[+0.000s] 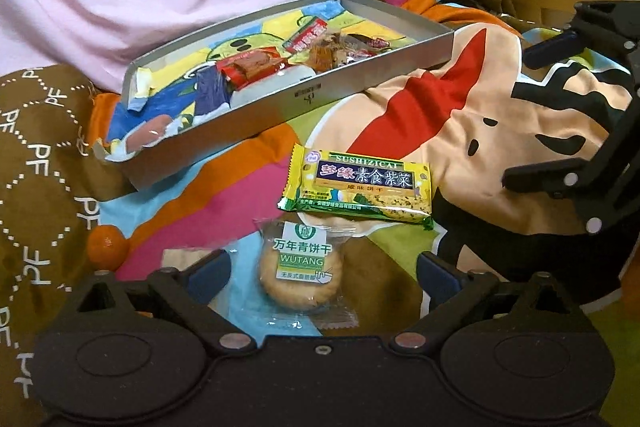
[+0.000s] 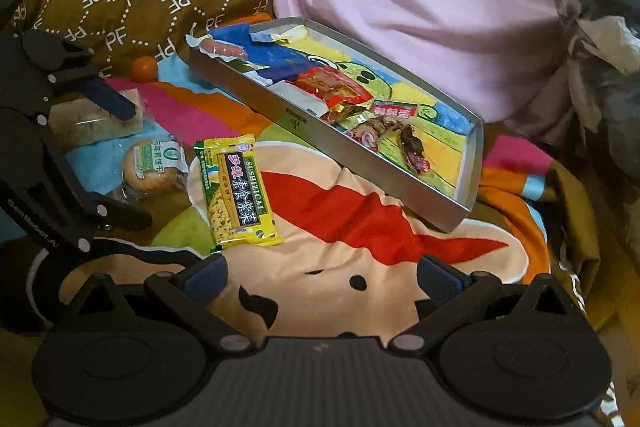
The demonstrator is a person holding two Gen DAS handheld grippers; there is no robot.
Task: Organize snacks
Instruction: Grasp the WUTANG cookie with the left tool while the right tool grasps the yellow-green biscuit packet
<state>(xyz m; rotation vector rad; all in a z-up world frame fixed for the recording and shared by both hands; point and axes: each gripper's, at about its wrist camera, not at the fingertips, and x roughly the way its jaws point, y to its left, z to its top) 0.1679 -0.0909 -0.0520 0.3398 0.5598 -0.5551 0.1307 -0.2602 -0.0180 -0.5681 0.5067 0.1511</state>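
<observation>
The left gripper (image 1: pixel 322 277) hangs with its jaws spread wide over a round biscuit (image 1: pixel 301 277) in a clear wrapper, which lies on a bright cartoon blanket (image 1: pixel 460 99). The right gripper (image 2: pixel 322 277) is also spread and holds nothing; below it there is only blanket. Just beyond the biscuit lies a yellow-green cracker packet (image 1: pixel 362 185), its near edge touching or overlapping the biscuit's wrapper. A grey tray (image 1: pixel 248 115) sits farther back, already holding several wrapped sweets (image 1: pixel 308 39), and a small orange (image 1: pixel 108 247) rests off to the left against a brown pillow (image 1: pixel 36 163).

From where I stand, the biscuit looks like the next thing to go into the tray, and a few things could spoil that. The wrapper is slick and loose, so the fingers may catch only film and let the biscuit swing or slip out. Squeezing hard could crack it. The blanket is soft and uneven, so pressing down may just sink the biscuit. The cracker packet is close enough to get dragged along. The tray sits tilted on the bedding, so a nudge to its rim could tip it and spill the sweets.
</observation>
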